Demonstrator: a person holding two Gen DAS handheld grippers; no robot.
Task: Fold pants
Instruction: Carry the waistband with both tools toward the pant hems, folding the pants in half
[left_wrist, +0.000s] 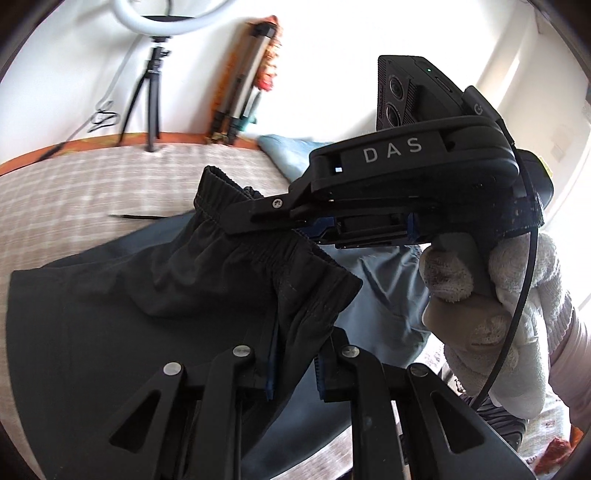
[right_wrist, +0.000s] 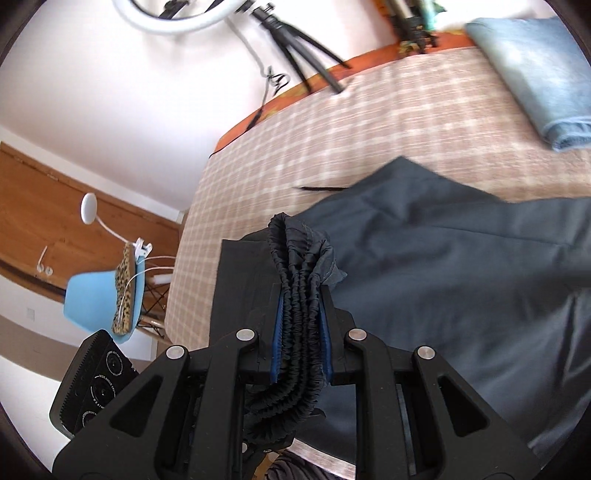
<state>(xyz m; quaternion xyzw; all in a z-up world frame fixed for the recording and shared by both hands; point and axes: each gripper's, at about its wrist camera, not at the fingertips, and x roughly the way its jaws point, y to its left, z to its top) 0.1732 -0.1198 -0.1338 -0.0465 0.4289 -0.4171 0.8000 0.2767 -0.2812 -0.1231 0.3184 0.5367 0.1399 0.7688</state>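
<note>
While both jaws pinched the waistband, we held the pants (right_wrist: 461, 258) with legs trailing across the bed (right_wrist: 295, 147); right gripper (right_wrist: 301, 325), left gripper (left_wrist: 293, 354).

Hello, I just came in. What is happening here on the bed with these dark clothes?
A person with white gloves is folding dark pants on a checked bed, using two hand-held grippers. The right gripper has its jaws shut on the gathered elastic waistband. The left gripper also grips the waistband, further along. The waistband end is raised, while the legs lie spread on the bed. A folded pair of light blue jeans lies apart, near the far edge.
</note>
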